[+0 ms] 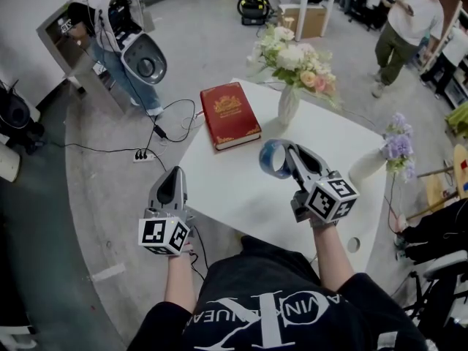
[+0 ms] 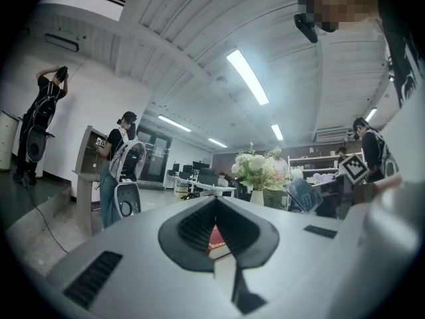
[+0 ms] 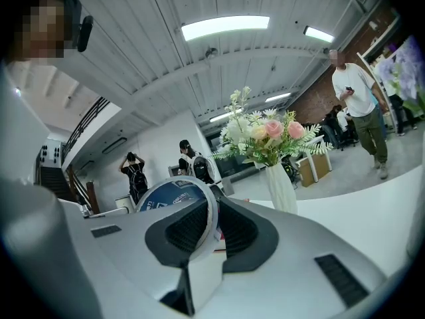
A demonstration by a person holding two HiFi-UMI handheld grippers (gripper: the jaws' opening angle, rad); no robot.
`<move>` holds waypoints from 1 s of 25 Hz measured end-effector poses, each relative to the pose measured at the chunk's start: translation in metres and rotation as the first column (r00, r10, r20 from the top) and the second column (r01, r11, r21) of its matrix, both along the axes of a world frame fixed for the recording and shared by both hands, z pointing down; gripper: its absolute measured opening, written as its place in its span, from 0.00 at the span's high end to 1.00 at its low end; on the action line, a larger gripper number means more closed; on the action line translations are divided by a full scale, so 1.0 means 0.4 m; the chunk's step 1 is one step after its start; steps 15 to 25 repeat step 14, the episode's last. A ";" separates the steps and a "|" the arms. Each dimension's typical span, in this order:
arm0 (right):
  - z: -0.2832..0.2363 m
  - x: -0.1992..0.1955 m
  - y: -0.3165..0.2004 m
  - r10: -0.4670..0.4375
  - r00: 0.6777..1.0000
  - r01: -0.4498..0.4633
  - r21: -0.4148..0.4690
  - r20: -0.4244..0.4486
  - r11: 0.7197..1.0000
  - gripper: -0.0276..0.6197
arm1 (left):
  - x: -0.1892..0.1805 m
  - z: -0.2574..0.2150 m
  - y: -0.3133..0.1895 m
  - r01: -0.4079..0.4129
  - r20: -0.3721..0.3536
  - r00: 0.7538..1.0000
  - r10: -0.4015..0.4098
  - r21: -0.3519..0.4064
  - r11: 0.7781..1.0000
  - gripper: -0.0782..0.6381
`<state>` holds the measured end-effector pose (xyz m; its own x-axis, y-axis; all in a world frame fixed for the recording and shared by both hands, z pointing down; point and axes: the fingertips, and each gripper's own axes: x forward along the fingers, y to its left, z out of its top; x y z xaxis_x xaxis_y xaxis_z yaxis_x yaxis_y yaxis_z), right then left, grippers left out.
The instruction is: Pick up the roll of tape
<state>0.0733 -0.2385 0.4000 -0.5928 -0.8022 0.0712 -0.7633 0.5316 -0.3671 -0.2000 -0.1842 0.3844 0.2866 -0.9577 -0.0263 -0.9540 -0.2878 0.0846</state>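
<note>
The roll of tape (image 1: 273, 158), blue-faced with a pale rim, is lifted off the white table (image 1: 241, 196). My right gripper (image 1: 285, 156) is shut on its rim. In the right gripper view the roll (image 3: 174, 195) stands upright between the dark pads (image 3: 236, 228), with its blue face turned left. My left gripper (image 1: 173, 175) hovers by the table's left edge, shut and holding nothing. In the left gripper view its jaws (image 2: 216, 208) meet at the tip. That view also shows the roll (image 2: 305, 195) off to the right.
A red book (image 1: 229, 114) lies at the table's far left corner. A white vase of flowers (image 1: 289, 102) stands behind the roll, and a second vase with purple flowers (image 1: 368, 165) is at the right edge. Cables (image 1: 146, 152) cross the floor. People stand around the room.
</note>
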 end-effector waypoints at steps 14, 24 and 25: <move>-0.007 -0.013 0.011 0.003 1.000 -0.003 -0.001 -0.002 1.000 0.86 | -0.012 0.003 0.008 -0.006 -0.010 1.000 0.006 -0.007 1.000 0.89; -0.007 -0.013 0.011 0.003 1.000 -0.003 -0.001 -0.002 1.000 0.86 | -0.012 0.003 0.008 -0.006 -0.010 1.000 0.006 -0.007 1.000 0.89; -0.007 -0.013 0.011 0.003 1.000 -0.003 -0.001 -0.002 1.000 0.86 | -0.012 0.003 0.008 -0.006 -0.010 1.000 0.006 -0.007 1.000 0.89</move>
